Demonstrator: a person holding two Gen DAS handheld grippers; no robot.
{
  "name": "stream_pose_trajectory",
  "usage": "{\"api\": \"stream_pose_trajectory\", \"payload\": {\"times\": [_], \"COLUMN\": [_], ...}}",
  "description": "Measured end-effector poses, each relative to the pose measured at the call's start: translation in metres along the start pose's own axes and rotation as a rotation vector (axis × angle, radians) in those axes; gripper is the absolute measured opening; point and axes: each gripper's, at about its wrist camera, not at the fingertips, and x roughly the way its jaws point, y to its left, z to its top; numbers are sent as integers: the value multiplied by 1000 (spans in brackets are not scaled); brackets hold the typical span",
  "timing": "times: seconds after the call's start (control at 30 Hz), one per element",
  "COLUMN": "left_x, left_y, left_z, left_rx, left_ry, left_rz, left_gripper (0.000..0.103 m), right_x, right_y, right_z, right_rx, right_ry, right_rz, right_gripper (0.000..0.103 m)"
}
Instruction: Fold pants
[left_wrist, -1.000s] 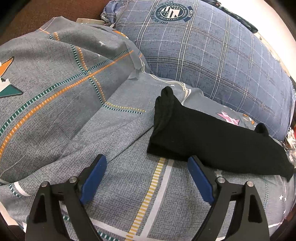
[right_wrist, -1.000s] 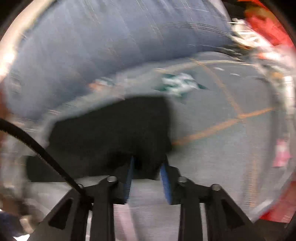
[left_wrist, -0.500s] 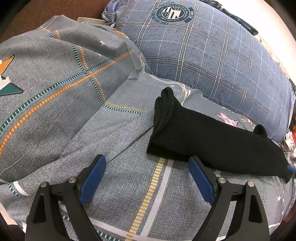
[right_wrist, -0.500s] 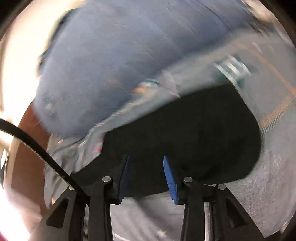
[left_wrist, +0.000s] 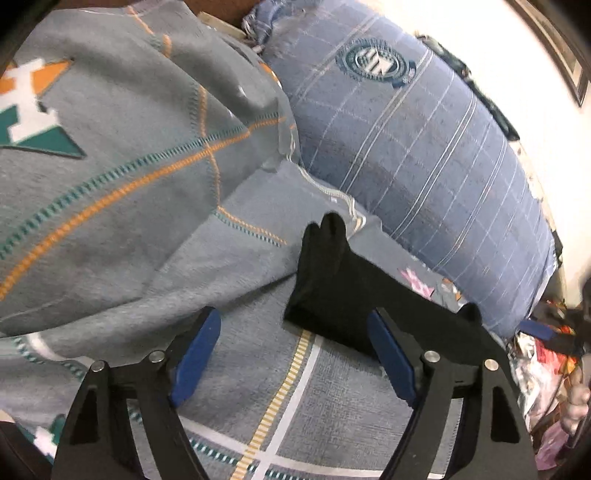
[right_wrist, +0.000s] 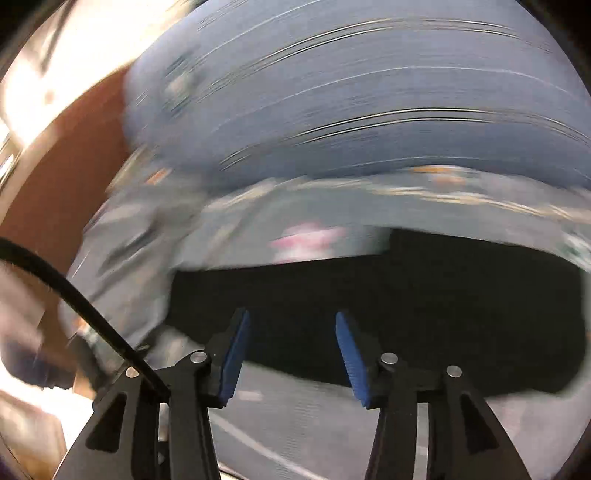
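black pants (left_wrist: 354, 295) folded on bed; right gripper (right_wrist: 291, 350) opening, seemingly empty.

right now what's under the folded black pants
The black pants lie on the grey patterned bed sheet, beside the blue plaid pillow. Whatever of the sheet's pattern lies beneath them is covered.

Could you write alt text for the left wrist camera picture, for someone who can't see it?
Black pants, folded into a long strip, lie on a grey patterned bedspread beside a blue checked pillow. In the foreground the left gripper, with blue pads, hangs above the bedspread with nothing between its jaws, which are closing; its right-hand finger overlaps the pants' near edge in the picture.
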Motion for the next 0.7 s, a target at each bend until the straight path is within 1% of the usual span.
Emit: {"api": "stream_pose_trajectory", "payload": {"times": [0.07,0.1,0.17,0.23,0.27,0.3,0.37,0.4,0.43,0.47,0.5,0.53,0.57,0.6,0.63,0.67,0.7], "left_x": [-5,-5,-6,-8,-10,-11,-12,-10,-8,-6,-6,-7,-9,-11,-12,-12,-12], "left_y": [0,1,2,5,8,10,15,18,21,23,24,24,23,22,22,21,21], "left_z": [-1,0,-1,-1,0,1,2,2,2,2,2,2,2,1,1,1,0], "left_rx": [1,-1,-14,-26,-38,-46,-70,-81,-98,-115,-124,-126,-121,-116,-113,-109,-109], "left_ry": [-9,-4,11,10,6,4,11,21,37,51,54,51,44,38,36,35,35], "left_rz": [13,8,-14,-11,-14,-22,-26,-27,-37,-50,-60,-67,-68,-73,-76,-77,-78], "left_gripper": [81,81,81,81,81,81,81,81,81,81,81,81,81,81,81,81,81], "right_x": [40,69,107,153,168,188,210,225,234,241,251,258,260,259,257,253,247], "right_y": [42,72,101,132,143,156,170,179,181,182,181,181,181,181,181,181,181], "right_z": [9,14,17,22,21,21,20,19,17,16,12,12,11,11,10,9,9], "right_rx": [-71,-123,-186,-239,-259,-295,-339,-366,-384,-401,-430,-444,-462,-471,-475,-482,-496], "right_ry": [85,143,218,317,347,387,423,449,468,483,498,499,491,487,482,476,468], "right_rz": [57,72,62,-1,-34,-107,-200,-259,-299,-335,-391,-419,-439,-440,-434,-427,-416], "right_gripper": [53,53,53,52,52,52,53,55,59,61,63,67,68,66,46,36,21]}}
